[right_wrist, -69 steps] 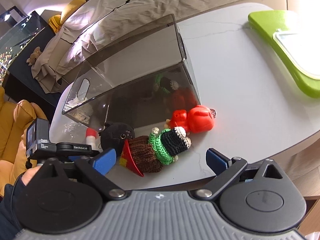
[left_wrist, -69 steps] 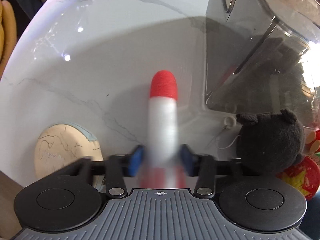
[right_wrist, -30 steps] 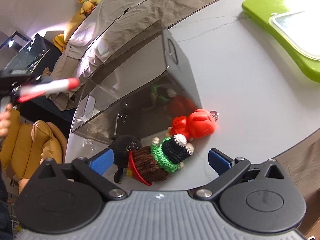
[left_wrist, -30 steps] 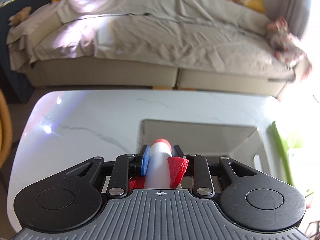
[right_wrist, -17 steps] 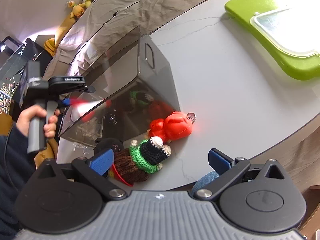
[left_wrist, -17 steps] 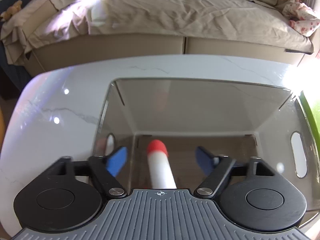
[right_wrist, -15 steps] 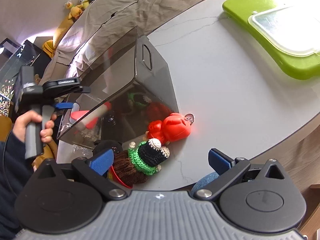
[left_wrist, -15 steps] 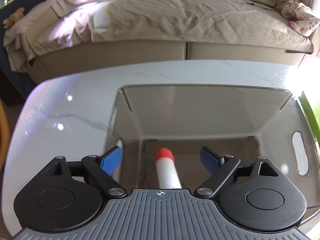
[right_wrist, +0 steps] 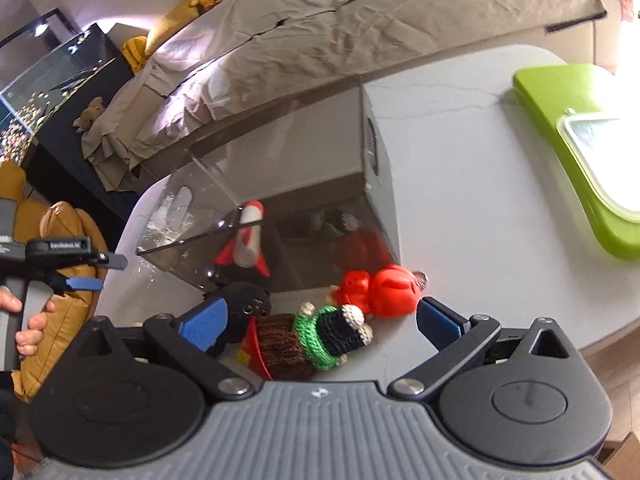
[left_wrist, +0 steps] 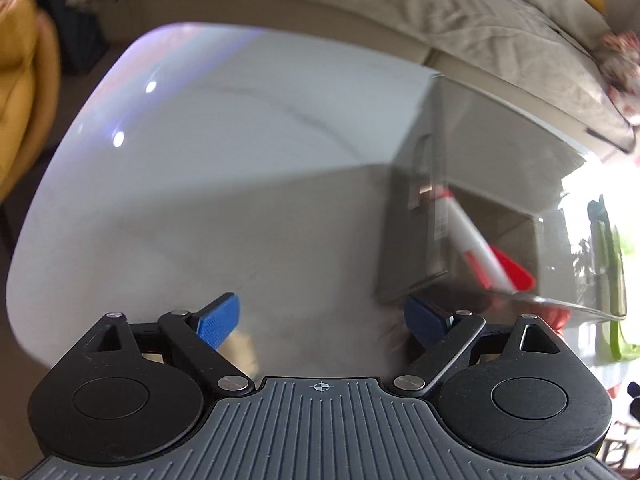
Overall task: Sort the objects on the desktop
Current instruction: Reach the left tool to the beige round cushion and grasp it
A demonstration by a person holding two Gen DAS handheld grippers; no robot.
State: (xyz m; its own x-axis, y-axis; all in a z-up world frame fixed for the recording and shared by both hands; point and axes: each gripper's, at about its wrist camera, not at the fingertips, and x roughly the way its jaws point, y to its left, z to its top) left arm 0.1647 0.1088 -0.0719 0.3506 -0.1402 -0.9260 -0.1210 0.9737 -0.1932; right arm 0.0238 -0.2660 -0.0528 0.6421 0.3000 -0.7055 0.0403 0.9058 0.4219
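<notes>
A red-and-white toy rocket (right_wrist: 249, 240) lies inside the smoky clear storage box (right_wrist: 280, 168); it also shows in the left wrist view (left_wrist: 476, 248) through the box wall (left_wrist: 416, 240). My left gripper (left_wrist: 320, 320) is open and empty, left of the box; it shows in the right wrist view (right_wrist: 96, 272) too. My right gripper (right_wrist: 320, 320) is open and empty above a black plush (right_wrist: 246, 308), a brown-and-green knitted doll (right_wrist: 320, 340) and a red toy (right_wrist: 380, 286) on the white table (right_wrist: 460, 184) in front of the box.
A green tray (right_wrist: 560, 120) with a clear lid lies at the table's right. A covered sofa (right_wrist: 320, 32) runs behind the table. A yellow chair (left_wrist: 24, 80) stands at the left. A round beige item (left_wrist: 242, 350) peeks out behind my left finger.
My left gripper opened and dropped the rocket into the box, then swung away to the left of it. My right gripper stayed open over the toys.
</notes>
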